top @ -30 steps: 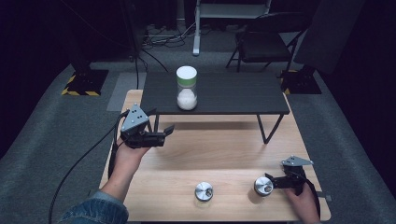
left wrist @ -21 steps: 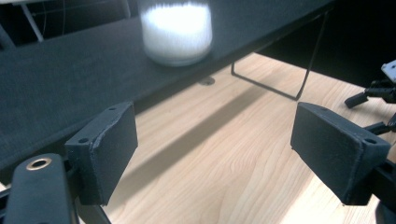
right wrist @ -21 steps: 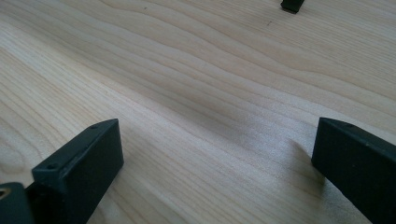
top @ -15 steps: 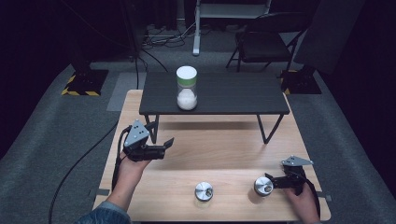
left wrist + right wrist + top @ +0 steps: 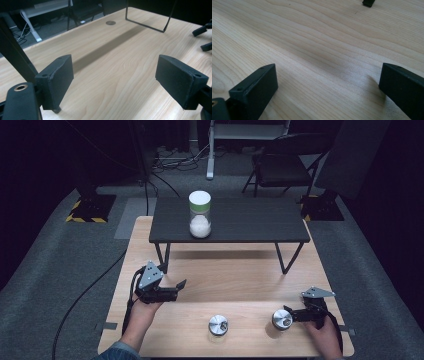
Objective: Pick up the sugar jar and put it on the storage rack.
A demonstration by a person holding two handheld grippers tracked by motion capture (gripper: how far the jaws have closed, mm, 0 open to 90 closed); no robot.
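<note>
Missing from right gripper view: silver cup (image 5: 282, 319)

The left gripper (image 5: 177, 286) hangs low with its jaws parted and nothing between them, while the right gripper (image 5: 286, 312), jaws likewise apart, sits level.

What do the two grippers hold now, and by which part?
Nothing. The left gripper and the right gripper both have open jaws with bare table between them.
</note>
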